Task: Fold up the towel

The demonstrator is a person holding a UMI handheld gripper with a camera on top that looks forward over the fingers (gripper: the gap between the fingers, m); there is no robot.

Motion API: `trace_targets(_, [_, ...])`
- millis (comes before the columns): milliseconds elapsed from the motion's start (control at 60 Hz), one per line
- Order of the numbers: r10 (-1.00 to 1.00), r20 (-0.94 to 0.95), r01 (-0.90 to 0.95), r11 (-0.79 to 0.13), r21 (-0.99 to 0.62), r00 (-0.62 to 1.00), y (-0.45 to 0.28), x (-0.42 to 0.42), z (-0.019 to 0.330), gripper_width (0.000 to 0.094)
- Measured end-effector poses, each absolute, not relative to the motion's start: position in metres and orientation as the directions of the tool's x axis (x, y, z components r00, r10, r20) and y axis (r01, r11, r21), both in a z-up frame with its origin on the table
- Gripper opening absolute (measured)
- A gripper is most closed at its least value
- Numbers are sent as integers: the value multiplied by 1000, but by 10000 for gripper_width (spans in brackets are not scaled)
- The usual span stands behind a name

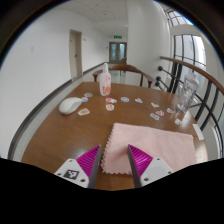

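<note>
The gripper [114,165] hovers low over the near edge of the bench [60,135], its two fingers [88,162] spread wide with their magenta pads facing inward and nothing held between them. Just ahead of the fingers, slightly toward the right one, lies the towel [150,142]: a pale pink cloth spread flat on the wood, roughly square, with a faint woven or checked texture and one corner pointing back toward the gap between the fingers. It looks thin, soft and light, so it will likely drape and bunch rather than hold any shape, and it may slide on the smooth bench if pushed instead of pinched. The sensible hold appears to be that near corner or the near edge, pinched through a single layer and lifted over toward the far side. Beyond the towel the brown bench carries scattered small items: a white mouse-like object [69,104] to the left, a pink-capped bottle [105,79] near the middle, several small white and pink pieces [124,99] around it, and clear glassware [181,110] to the right, too small to tell apart. Chairs [133,72] stand at the far side, and behind them a pale wall, a door [76,52] and tall windows [188,50].
</note>
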State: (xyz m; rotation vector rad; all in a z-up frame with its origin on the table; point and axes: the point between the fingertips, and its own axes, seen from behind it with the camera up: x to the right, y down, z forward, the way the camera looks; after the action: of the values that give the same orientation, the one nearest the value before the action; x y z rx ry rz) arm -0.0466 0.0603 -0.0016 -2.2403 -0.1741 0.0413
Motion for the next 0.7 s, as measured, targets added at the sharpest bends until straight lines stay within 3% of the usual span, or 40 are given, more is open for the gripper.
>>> trace_targets(33, [142,33,117,-641,-758,989,63,-45,-11,526])
trace_targets(150, [138,19,102,-627,-773,990,74,-42,-10,37])
trace_targets(317, [140,31,110,-606,-788,990,75,-40,-7,6])
trace_targets(433, [138,-81,14,-576,-818,987,72,-36,23,7])
trace_targets(567, [34,-159,-119,-512,-850,987,66,24,69,16])
trace_targets(700, [-116,-160,-196,-499,-844,980,52,112,67,23])
